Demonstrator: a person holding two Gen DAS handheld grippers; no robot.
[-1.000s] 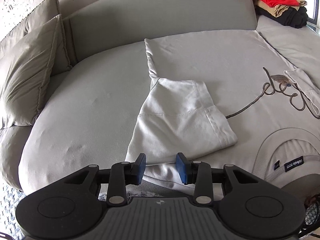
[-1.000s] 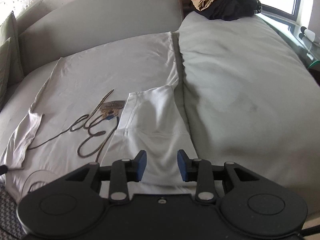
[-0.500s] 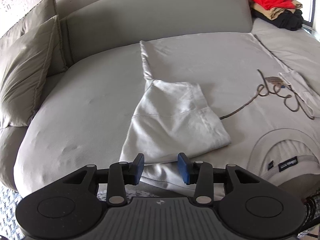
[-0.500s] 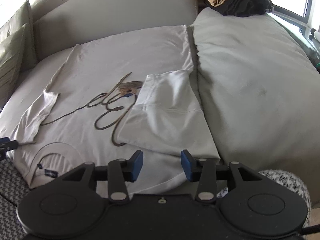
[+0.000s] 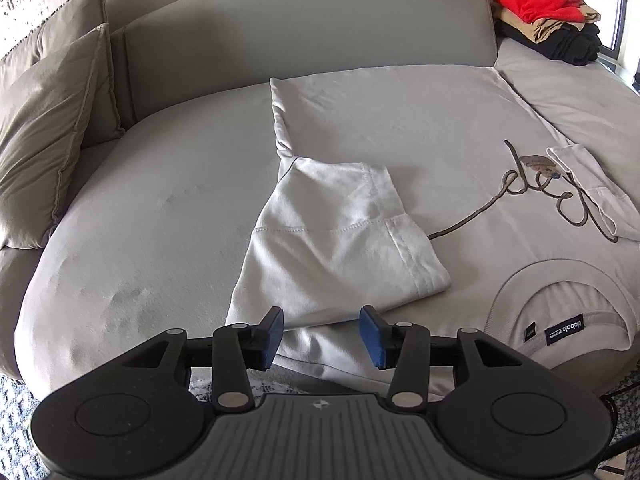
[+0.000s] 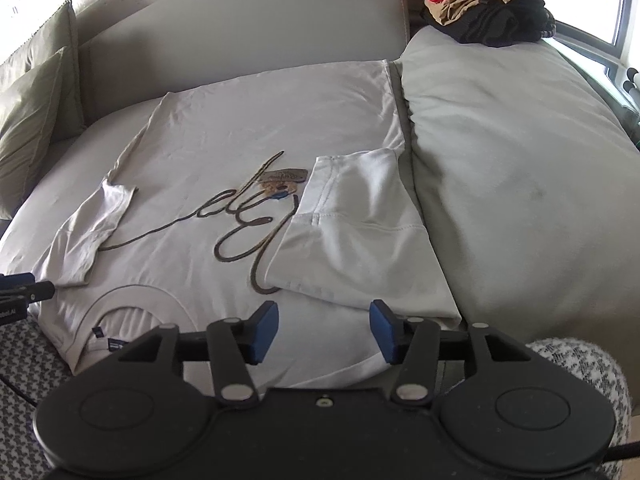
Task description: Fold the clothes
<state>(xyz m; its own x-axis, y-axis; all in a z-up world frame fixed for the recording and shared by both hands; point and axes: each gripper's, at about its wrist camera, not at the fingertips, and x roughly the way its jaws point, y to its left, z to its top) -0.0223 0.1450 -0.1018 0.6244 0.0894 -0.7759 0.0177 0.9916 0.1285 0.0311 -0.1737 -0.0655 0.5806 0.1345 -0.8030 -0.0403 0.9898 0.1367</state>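
While both short sleeves lie folded inward over its front, a pale cream cotton T-shirt [image 5: 400, 128] is spread flat on a wide grey upholstered sofa [image 5: 152, 208], its ribbed round collar [image 5: 560, 280] at the seat's near edge and its hem toward the backrest. Dark brown looping script [image 6: 256, 220] runs across the chest; the word cannot be made out. A small card hang tag [image 6: 282, 176] rests on the lettering, and a dark neck label [image 5: 564, 326] inside the collar carries white print too small to read surely. The left gripper [image 5: 320, 334] hovers just above the shirt's near edge by the folded left sleeve [image 5: 332, 240], whose hem shows a double row of stitching; its blue-padded fingers stand apart, having just been opening, pinching nothing. The right gripper [image 6: 324, 330] hangs likewise before the folded right sleeve [image 6: 360, 232], fingers spread and just opened further, empty. Two olive-grey piped cushions [image 5: 44, 132] lean at the sofa's left end. A stack of folded red, tan and black clothes [image 6: 488, 0] sits at the far right corner.
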